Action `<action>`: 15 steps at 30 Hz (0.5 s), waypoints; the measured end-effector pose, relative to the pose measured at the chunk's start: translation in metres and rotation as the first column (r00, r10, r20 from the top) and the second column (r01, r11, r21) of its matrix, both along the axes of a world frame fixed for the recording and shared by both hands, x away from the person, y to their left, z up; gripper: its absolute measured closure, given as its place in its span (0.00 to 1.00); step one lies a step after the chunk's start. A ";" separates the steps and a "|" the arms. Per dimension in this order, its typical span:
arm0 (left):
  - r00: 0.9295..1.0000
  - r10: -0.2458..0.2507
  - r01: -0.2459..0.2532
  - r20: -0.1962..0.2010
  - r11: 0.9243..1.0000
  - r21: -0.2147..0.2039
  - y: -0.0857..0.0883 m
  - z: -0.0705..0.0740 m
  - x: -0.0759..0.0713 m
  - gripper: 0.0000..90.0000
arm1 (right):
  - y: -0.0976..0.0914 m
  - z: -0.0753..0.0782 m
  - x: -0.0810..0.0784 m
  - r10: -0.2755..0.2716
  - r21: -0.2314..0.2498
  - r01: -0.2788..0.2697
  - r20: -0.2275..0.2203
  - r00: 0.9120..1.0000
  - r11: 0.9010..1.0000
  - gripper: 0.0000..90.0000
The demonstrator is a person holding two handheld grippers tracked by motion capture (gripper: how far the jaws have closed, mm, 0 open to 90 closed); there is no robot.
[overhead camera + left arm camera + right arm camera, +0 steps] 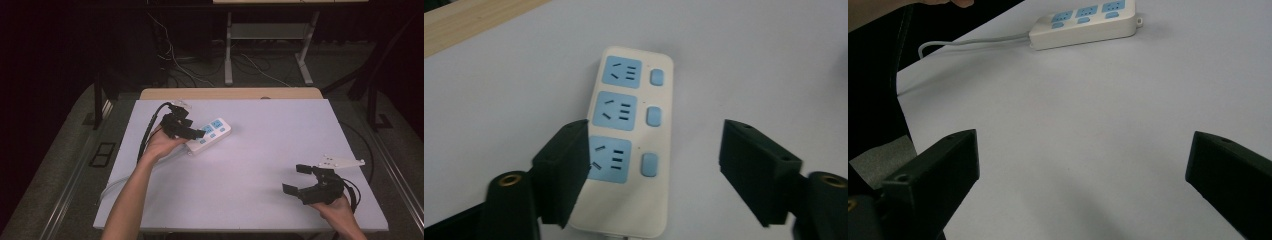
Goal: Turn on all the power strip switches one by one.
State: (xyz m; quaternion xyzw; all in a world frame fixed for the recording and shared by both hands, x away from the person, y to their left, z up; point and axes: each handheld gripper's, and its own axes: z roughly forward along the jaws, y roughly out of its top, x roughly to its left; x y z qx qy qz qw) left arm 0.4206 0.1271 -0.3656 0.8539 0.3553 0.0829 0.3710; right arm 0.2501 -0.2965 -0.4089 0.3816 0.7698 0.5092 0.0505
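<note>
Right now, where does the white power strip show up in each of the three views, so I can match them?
High view: power strip lies left of centre on the white table, partly under the left gripper.
Left gripper view: it runs up the middle, its near end between the open jaws.
Right gripper view: far off at the top, grey cord trailing left.
Shared landmark: its three blue sockets.
</note>
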 end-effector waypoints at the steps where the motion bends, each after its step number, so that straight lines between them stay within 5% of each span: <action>1: 1.000 0.003 -0.003 -0.002 1.000 0.001 0.000 -0.001 0.001 0.34 | 0.000 0.000 0.000 0.001 -0.001 -0.001 0.000 1.000 1.000 0.01; 15: 0.999 0.029 -0.031 -0.029 0.998 -0.046 -0.002 -0.012 0.012 0.80 | -0.002 0.000 0.001 -0.003 0.004 0.003 -0.001 1.000 1.000 0.01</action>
